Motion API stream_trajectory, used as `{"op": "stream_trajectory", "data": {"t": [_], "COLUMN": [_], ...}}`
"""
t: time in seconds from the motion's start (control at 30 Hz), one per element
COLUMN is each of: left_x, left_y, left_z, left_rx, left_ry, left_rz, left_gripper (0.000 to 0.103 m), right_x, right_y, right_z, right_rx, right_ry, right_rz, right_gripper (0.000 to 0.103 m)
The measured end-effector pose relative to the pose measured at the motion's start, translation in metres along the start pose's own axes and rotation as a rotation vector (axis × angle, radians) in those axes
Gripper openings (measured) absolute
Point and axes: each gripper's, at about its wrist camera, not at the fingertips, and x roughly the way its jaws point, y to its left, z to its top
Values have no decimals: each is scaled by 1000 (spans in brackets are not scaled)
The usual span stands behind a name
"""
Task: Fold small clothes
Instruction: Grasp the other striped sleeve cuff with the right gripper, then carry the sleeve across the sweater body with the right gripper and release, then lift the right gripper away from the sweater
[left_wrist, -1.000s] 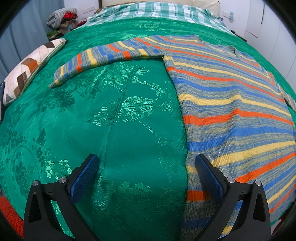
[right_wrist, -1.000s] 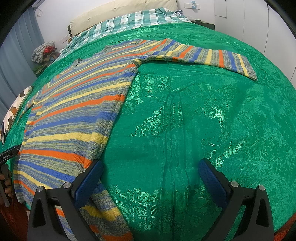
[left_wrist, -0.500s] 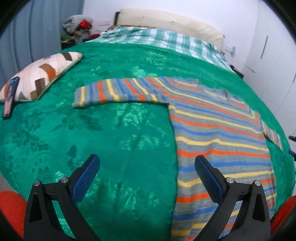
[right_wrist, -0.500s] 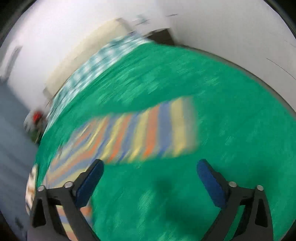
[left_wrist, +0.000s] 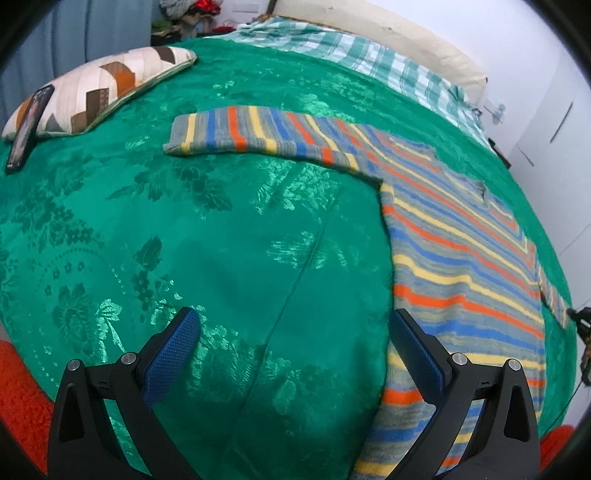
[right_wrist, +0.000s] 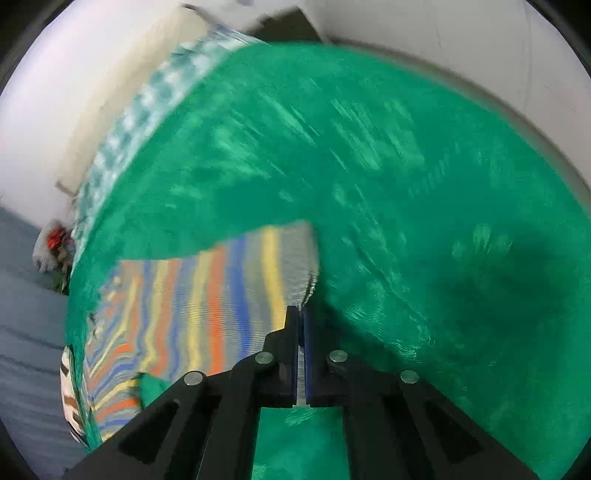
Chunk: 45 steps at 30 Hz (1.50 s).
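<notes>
A striped sweater (left_wrist: 454, 258) in grey, blue, orange and yellow lies flat on a green bedspread (left_wrist: 221, 229). Its left sleeve (left_wrist: 255, 134) stretches out toward the pillow. My left gripper (left_wrist: 291, 347) is open and empty, hovering over the bedspread just left of the sweater's hem. In the right wrist view my right gripper (right_wrist: 300, 317) is shut on the cuff edge of the sweater's right sleeve (right_wrist: 229, 291). That view is blurred by motion. The right gripper also shows small at the far right of the left wrist view (left_wrist: 578, 317), at the sleeve end.
A zigzag-patterned pillow (left_wrist: 99, 85) with a phone (left_wrist: 27, 125) leaning on it lies at the bed's left edge. A green checked blanket (left_wrist: 369, 62) covers the head of the bed. White cupboards (left_wrist: 554, 129) stand to the right. Red carpet (left_wrist: 18, 391) shows below.
My right gripper has swung out to the right sleeve's cuff and shut on it. My left gripper has pulled back and risen, still open.
</notes>
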Motion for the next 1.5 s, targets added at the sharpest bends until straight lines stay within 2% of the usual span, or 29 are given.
{"op": "stream_trajectory", "data": {"t": [0.07, 0.13, 0.27, 0.33, 0.43, 0.5, 0.53, 0.57, 0.6, 0.73, 0.8, 0.87, 0.97, 1.0, 1.07, 1.1, 1.13, 1.17, 1.2, 1.27, 1.37, 1.5], "left_x": [-2, -2, -3, -4, -5, -1, 0, 1, 0, -3, -3, -2, 2, 4, 6, 6, 6, 4, 4, 4, 4, -1], "left_y": [2, 3, 1, -1, 0, 4, 6, 8, 11, 17, 14, 8, -5, -10, -17, -19, -19, -18, -16, -12, -9, -12], "left_z": [-1, -1, 1, 1, -1, -2, -2, -3, -3, 1, 3, 3, 0, -2, -5, -6, -7, -7, -7, -5, -1, -2], "left_rx": [-4, -13, -12, -4, 5, -2, -10, -24, -39, -73, -69, -52, 3, 27, 62, 77, 84, 84, 79, 57, 24, 44], "left_ry": [-6, -5, -6, -14, -12, 8, 15, 21, 23, 14, 8, 5, 13, 19, 25, 25, 24, 21, 20, 20, 15, -2], "left_rz": [-5, -19, -43, -45, -33, -22, -20, -20, -24, -54, -62, -66, -54, -43, -24, -13, -5, 0, 0, -5, -24, -35], "left_gripper": [102, 102, 102, 102, 102, 102, 102, 102, 102, 102, 102, 102, 102, 102, 102, 102, 102, 102, 102, 102, 102, 102], "right_x": [-28, -51, -60, -44, -8, 27, 48, 64, 68, 64, 62, 67, 92, 104, 128, 137, 139, 134, 124, 98, 62, 23], "right_y": [27, 70, 174, 236, 302, 332, 341, 344, 344, 317, 307, 294, 280, 268, 249, 235, 218, 209, 202, 199, 199, 186], "right_z": [5, 8, 2, -9, -34, -50, -58, -63, -66, -44, -37, -38, -54, -64, -76, -82, -84, -83, -81, -81, -88, -114], "right_rx": [-50, -126, -281, -360, -441, -436, -415, -403, -404, -307, -292, -310, -316, -311, -311, -307, -271, -240, -223, -247, -297, -364], "right_ry": [-49, -78, -47, 2, 67, 135, 203, 233, 226, 172, 174, 211, 312, 334, 341, 346, 326, 292, 250, 168, 115, 31], "right_rz": [67, 148, 300, 361, 400, 453, 467, 446, 432, 440, 394, 335, 318, 287, 144, 42, 4, 13, 7, -37, 3, -55], "right_gripper": [2, 2, 2, 2, 2, 7, 12, 25, 31, 31, 31, 31, 31, 31, 31, 24, 13, 1, 1, 17, 26, 56]}}
